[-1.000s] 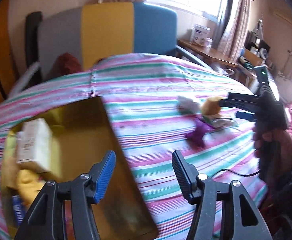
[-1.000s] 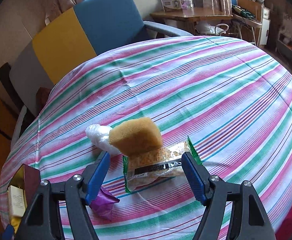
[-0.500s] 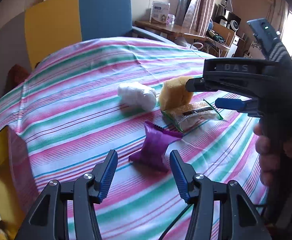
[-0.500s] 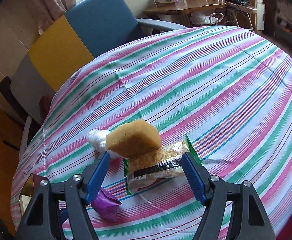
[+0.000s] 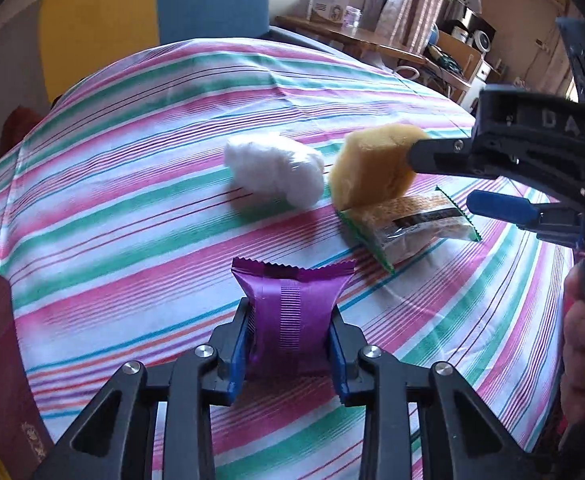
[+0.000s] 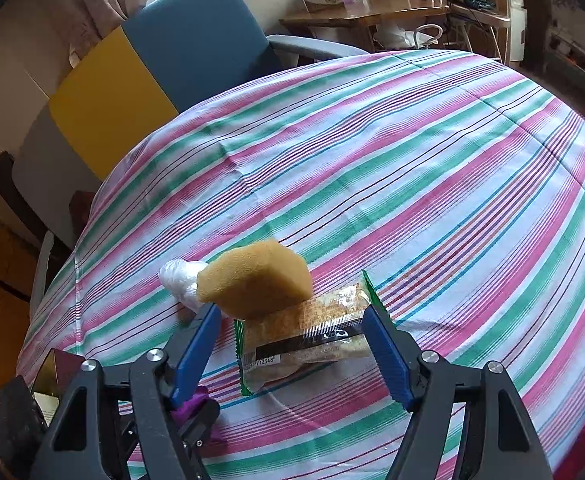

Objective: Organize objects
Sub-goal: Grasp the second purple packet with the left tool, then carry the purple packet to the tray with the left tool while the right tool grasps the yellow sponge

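My left gripper (image 5: pixel 290 344) is shut on a purple snack packet (image 5: pixel 292 308) low over the striped tablecloth (image 5: pixel 132 208). Beyond it lie a white wrapped bundle (image 5: pixel 276 168), a yellow sponge (image 5: pixel 372 168) and a green-edged cracker packet (image 5: pixel 412 220). My right gripper (image 6: pixel 292 340) is open, its fingers either side of the cracker packet (image 6: pixel 308 336) without touching it. The sponge (image 6: pixel 256 280) rests on the packet's far end, with the white bundle (image 6: pixel 180 280) to its left. The purple packet (image 6: pixel 192 404) shows at the lower left.
A dark red box (image 5: pixel 0 360) with a gold inside stands at the table's left edge, also seen in the right wrist view (image 6: pixel 56 372). A yellow and blue armchair (image 6: pixel 164 60) stands behind the table. A wooden desk (image 6: pixel 364 16) with clutter is at the back right.
My left gripper swung from the box to the purple packet and shut on it. My right gripper stayed open around the cracker packet, barely moving.
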Demonstrator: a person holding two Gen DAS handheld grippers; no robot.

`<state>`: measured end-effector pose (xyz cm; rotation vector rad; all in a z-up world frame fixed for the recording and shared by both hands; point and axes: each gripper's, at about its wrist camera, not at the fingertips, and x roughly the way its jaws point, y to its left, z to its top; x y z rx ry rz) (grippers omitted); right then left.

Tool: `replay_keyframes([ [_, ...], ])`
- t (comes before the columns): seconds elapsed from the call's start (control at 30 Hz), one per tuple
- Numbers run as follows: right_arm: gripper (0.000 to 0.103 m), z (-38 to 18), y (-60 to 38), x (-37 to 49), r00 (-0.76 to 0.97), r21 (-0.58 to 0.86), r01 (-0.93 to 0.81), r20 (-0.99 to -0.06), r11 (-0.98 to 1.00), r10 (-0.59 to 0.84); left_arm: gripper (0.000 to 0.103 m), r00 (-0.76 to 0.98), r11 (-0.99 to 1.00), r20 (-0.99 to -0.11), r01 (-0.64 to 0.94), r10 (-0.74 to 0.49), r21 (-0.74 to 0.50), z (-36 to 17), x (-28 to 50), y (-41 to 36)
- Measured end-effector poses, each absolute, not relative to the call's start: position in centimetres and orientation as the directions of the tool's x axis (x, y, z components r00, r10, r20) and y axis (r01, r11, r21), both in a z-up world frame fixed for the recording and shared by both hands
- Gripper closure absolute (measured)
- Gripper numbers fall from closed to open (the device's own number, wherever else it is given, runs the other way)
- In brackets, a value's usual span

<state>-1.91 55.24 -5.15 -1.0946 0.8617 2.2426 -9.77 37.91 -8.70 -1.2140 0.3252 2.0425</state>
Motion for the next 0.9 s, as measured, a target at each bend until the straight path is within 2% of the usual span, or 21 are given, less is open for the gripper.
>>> replay_keyframes([
  [0.23,0.033,-5.3,55.5,-1.9,-0.534,0.287,-0.681,-0.824,-0.673,0.189,0.072,-0.348,-0.719,-0.8,-0.681,0.488,-0.142,-6.3,-6.9,33.9],
  [0.57,0.033,-5.7,54.5,-4.4,-0.509,0.179,-0.64,-0.827,-0.747,0.238,0.072,-0.389,-0.741,-0.757,-0.646,0.525,-0.182,-3.3,-5.0,29.5],
  [0.73,0.027,-6.4,53.7,-6.7,-0.507,0.115,-0.592,-0.823,-0.797,0.258,0.072,-0.414,-0.761,-0.736,-0.614,0.536,-0.209,-2.0,-4.7,26.6],
  [0.9,0.026,-6.9,53.8,-7.3,-0.497,0.09,-0.586,-0.825,-0.805,0.269,0.072,-0.44,-0.786,-0.719,-0.569,0.538,-0.24,-0.9,-4.7,23.8],
])
